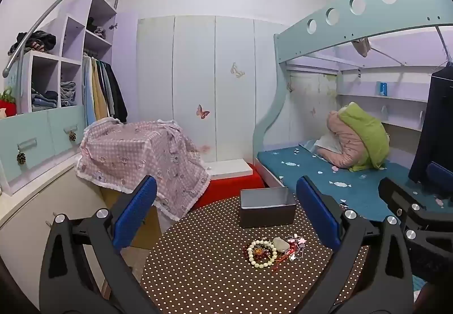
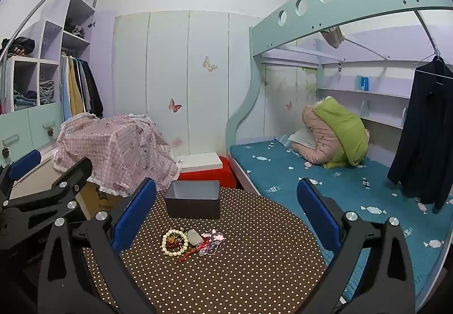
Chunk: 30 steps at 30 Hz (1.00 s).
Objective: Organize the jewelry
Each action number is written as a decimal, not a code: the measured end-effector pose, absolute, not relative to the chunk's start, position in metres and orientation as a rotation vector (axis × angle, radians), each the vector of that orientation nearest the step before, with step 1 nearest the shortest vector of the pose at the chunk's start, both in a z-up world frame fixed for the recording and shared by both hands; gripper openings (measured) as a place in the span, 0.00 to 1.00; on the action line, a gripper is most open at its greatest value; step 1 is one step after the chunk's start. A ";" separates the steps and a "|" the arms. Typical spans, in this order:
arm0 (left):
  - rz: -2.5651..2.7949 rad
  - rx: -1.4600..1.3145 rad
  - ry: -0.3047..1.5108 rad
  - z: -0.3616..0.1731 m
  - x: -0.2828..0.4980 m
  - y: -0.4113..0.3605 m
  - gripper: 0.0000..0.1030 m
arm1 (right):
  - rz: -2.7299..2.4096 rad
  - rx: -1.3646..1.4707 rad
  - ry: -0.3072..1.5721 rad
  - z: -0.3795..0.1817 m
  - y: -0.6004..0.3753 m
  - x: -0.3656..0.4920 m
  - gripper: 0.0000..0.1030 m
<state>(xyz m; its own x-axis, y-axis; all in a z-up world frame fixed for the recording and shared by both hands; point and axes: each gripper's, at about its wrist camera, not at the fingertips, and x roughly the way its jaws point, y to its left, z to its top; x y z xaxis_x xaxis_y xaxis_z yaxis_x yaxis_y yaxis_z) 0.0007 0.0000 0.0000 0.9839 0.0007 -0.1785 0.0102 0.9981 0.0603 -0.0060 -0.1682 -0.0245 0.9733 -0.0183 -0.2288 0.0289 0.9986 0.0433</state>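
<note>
above the dotted table (image 1: pixel 198 271) we hold the left gripper (image 1: pixel 226 217) and right gripper (image 2: pixel 226 217) wide open and empty, jewelry pile (image 1: pixel 269 253) near the grey box (image 1: pixel 267 210)

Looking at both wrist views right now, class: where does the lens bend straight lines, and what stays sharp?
Left wrist view: fisheye bows the bunk bed rail and wardrobe doors; the bead bracelet stays sharp. Right wrist view: same curving, dark corners; the metal box on the dotted tablecloth is crisp, lighting even.

My right hand-held gripper (image 2: pixel 226 217) hangs wide open over the table (image 2: pixel 254 271). Jewelry pile (image 2: pixel 189 241) lies just left of centre, gray box (image 2: pixel 193 199) beyond it.
</note>
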 end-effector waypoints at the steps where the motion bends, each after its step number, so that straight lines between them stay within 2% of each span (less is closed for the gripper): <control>1: -0.004 0.061 0.178 0.000 0.000 0.000 0.96 | -0.025 0.043 0.235 -0.025 -0.168 -0.006 0.93; 30: -0.020 0.049 0.188 0.004 0.001 -0.002 0.96 | -0.019 0.049 0.230 -0.020 -0.166 -0.009 0.93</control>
